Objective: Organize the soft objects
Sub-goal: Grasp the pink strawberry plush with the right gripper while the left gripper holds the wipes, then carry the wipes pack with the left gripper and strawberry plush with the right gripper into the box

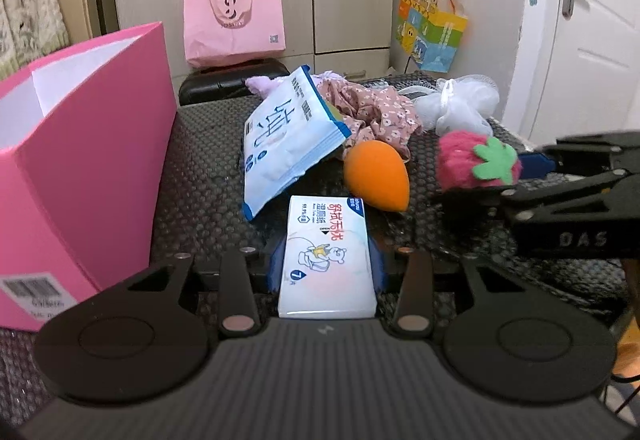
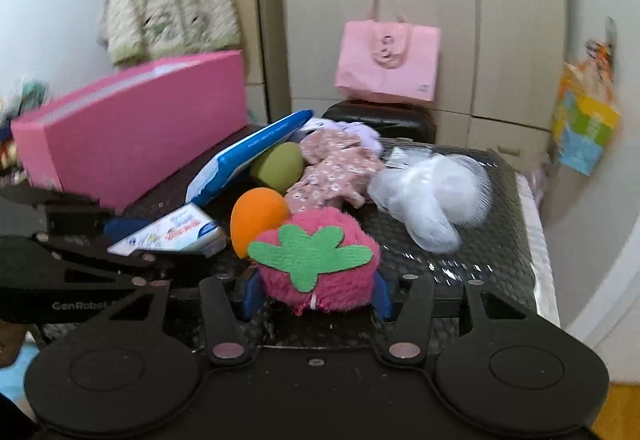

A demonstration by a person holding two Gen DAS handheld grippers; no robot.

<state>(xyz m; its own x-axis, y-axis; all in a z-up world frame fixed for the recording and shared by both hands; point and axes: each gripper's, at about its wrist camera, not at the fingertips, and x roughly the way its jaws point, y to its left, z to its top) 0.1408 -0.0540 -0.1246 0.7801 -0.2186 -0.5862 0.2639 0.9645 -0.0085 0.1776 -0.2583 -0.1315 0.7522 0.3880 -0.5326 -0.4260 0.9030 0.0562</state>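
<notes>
While both tools sit low over the counter (image 1: 200,160), I start at the far left, where the pink box (image 1: 92,160) stands open-topped, the likely home for all this soft stuff. Next over, my left tool (image 1: 326,272) has its blue pads pinched in on the small wipes pack (image 1: 328,260), narrow gap, pack squeezed between them and still resting on the counter. My worry: that wrapper is slick and the pack is soft, so on a lift it could slide out or droop forward. Just beyond it the big wipes pack (image 1: 288,144) leans tilted on the pile, its low corner near my pack, so a careless lift could clip it and bring it down. Beside that, the orange sponge (image 1: 378,176) sits close enough to get knocked and roll. Behind, the floral cloth (image 1: 372,112) and the white mesh puff (image 1: 460,108) lie clear for now. Further right, my right tool (image 2: 316,292) has its jaws about halfway in, pads against the sides of the plush strawberry (image 2: 316,260). Fur compresses, so I judge that grip may hold fluff and not body. Biggest risk: the two tools are near each other, and both heading for the box could collide
</notes>
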